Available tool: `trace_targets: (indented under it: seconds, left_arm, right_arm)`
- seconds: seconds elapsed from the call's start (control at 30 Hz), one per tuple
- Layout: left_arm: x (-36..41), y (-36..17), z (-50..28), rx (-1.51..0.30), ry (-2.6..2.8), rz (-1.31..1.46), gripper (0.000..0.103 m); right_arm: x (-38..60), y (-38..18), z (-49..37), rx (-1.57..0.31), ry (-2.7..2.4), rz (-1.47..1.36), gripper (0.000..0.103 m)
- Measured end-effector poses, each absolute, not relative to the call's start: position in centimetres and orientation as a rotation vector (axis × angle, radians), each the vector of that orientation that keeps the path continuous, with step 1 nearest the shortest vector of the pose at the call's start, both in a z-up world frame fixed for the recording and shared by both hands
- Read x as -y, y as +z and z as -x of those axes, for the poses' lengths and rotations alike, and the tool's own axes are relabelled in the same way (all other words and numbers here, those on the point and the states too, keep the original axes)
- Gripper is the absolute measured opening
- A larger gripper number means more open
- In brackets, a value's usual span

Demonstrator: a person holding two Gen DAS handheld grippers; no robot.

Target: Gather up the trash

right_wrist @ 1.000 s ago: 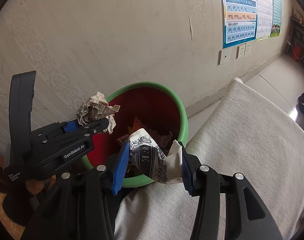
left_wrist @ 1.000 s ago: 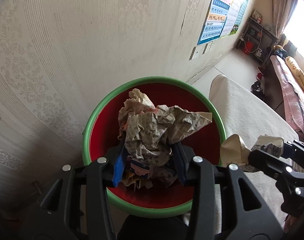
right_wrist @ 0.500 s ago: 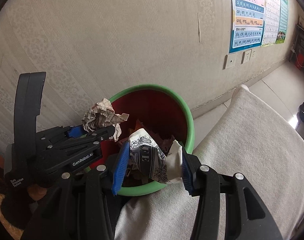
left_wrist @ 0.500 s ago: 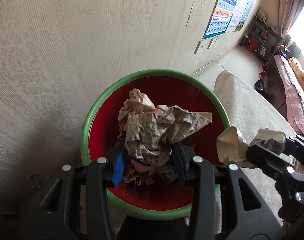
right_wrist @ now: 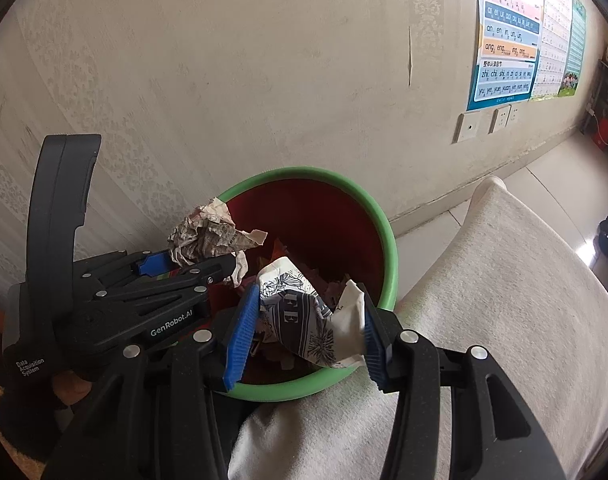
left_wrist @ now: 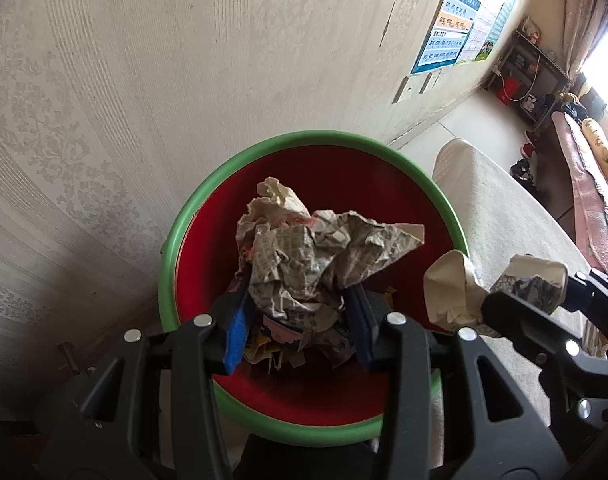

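At the far left stands a pale, damask-patterned wallpapered wall [left_wrist: 152, 80], and the round bin with a green rim and red inside [left_wrist: 176, 236] sits right against its foot. Over the bin's mouth the left gripper [left_wrist: 296, 320] clamps a crumpled ball of grey newsprint [left_wrist: 311, 256] between its blue pads, jaws set narrow around the wad. Scraps of coloured paper already lie deep in the bin below it.

Further right, the right gripper [right_wrist: 309, 328] pinches a crushed white paper cup with dark floral print [right_wrist: 304, 312], also with narrow jaws; it hangs over the near edge of the rim, where the bin meets a cream, towel-like fabric cover [right_wrist: 483, 300]. Beyond that, blue phonics posters [right_wrist: 507, 36] hang on the wall above white sockets [right_wrist: 469, 127].

The risks, as I judge them: the newsprint's loose flap could snag on a pad when the jaws part and drag back out. The cup is the likelier miss, since it sits so near the rim that a release here might bounce it off the green lip onto the fabric. The two grippers are close together and could knock each other.
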State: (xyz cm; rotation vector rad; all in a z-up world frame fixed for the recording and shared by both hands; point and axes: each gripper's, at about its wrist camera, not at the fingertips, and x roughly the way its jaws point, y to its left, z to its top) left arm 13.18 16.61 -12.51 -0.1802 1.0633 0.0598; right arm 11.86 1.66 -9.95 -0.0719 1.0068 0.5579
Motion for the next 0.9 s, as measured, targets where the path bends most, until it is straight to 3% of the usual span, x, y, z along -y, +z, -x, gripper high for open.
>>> trace_targets:
  seconds: [0.13, 0.23, 0.3, 0.6, 0.77, 0.83, 0.9]
  left_arm:
    - [-16.5, -12.5, -13.1, -1.063, 0.066, 0.181, 0.041]
    - [-16.7, -12.6, -13.2, -1.066, 0.084, 0.183, 0.049]
    - [-16.7, -12.5, -13.1, -1.067, 0.092, 0.185, 0.059]
    - [-13.5, -9.9, -11.2, -0.951, 0.075, 0.184, 0.072]
    - [-7.8, -8.2, -9.7, -0.866, -0.013, 0.147, 0.081]
    - [-5.4, -7.3, -9.0, -0.827, -0.043, 0.126, 0.083]
    - [-3.2, -6.2, -8.2, -0.778, -0.068, 0.111, 0.088]
  right_arm:
    - [-1.9, -9.9, -12.0, -1.004, 0.564, 0.076, 0.047]
    - [-2.0, -9.9, -12.0, -0.995, 0.581, 0.084, 0.048]
    - [-2.0, -9.9, -11.9, -0.983, 0.58, 0.088, 0.055]
    - [3.9, -8.0, -10.4, -0.936, 0.49, -0.015, 0.059]
    - [10.2, -5.8, -7.5, -0.842, 0.325, -0.014, 0.088]
    - [13.2, -5.3, -6.3, -0.807, 0.255, -0.04, 0.096]
    - [16.1, -5.2, -5.1, -0.777, 0.184, -0.072, 0.096]
